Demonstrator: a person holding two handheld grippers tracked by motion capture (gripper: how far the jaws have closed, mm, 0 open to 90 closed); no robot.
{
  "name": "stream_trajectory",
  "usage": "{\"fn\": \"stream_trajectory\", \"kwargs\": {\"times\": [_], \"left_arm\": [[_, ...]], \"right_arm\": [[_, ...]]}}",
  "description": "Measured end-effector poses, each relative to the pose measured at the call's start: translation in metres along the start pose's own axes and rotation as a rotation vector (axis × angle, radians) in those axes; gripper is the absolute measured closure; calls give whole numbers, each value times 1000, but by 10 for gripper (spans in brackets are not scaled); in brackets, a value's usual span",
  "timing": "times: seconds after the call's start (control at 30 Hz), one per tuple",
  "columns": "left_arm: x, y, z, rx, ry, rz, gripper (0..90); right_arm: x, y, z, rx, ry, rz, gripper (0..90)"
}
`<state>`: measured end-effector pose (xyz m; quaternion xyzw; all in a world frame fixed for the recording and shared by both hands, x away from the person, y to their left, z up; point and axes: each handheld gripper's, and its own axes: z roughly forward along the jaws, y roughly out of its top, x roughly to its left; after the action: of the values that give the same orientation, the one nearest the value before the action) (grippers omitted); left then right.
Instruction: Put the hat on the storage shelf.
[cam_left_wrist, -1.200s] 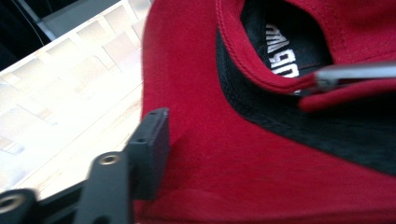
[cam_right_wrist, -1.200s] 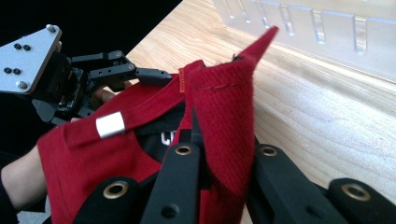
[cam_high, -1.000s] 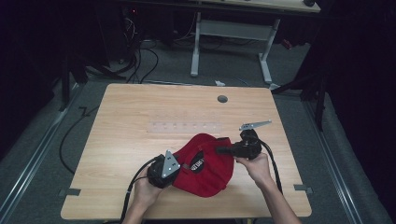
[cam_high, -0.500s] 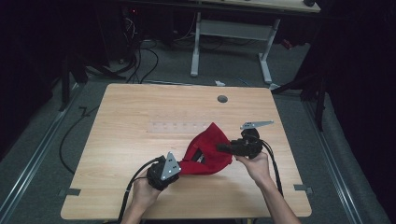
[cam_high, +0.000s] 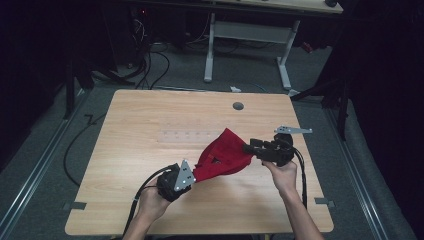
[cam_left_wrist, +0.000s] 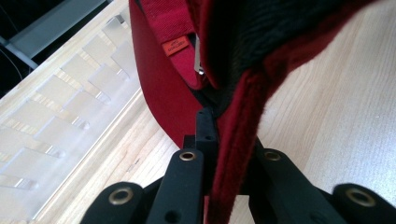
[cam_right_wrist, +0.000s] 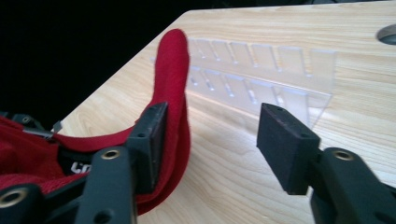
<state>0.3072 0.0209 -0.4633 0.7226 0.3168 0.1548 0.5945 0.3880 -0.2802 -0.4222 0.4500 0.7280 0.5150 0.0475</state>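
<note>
Your left gripper (cam_high: 186, 176) pinches the fuzzy red cap's (cam_high: 222, 155) edge tight; your right gripper's (cam_high: 252, 147) jaws gape beside its curved brim, over the woodgrain surface (cam_high: 150, 120).

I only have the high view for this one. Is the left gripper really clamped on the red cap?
Observer: Yes. The left gripper view shows the left gripper shut on the cap's red edge.
Operator: And the right one?
Observer: The right gripper is open. The cap's edge lies against one jaw and the other jaw stands clear.
Operator: What's that pale strip beyond the cap?
Observer: A clear plastic rack with rows of slots.
</note>
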Motion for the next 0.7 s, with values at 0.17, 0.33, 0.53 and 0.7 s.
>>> {"fn": "stream_trajectory", "kwargs": {"times": [0.17, 0.33, 0.53, 0.7], "left_arm": [[0, -3, 1, 23, 8, 19, 856], [10, 1, -5, 0, 42, -7, 857], [29, 13, -16, -74, 71, -103, 856], [38, 17, -18, -102, 89, -172, 855]], "right_arm": [[-7, -3, -3, -36, 0, 39, 417], [-15, -5, -13, -105, -13, 80, 408], [-23, -24, -10, -81, -126, 31, 397], [-29, -44, 3, -15, -186, 5, 395]]}}
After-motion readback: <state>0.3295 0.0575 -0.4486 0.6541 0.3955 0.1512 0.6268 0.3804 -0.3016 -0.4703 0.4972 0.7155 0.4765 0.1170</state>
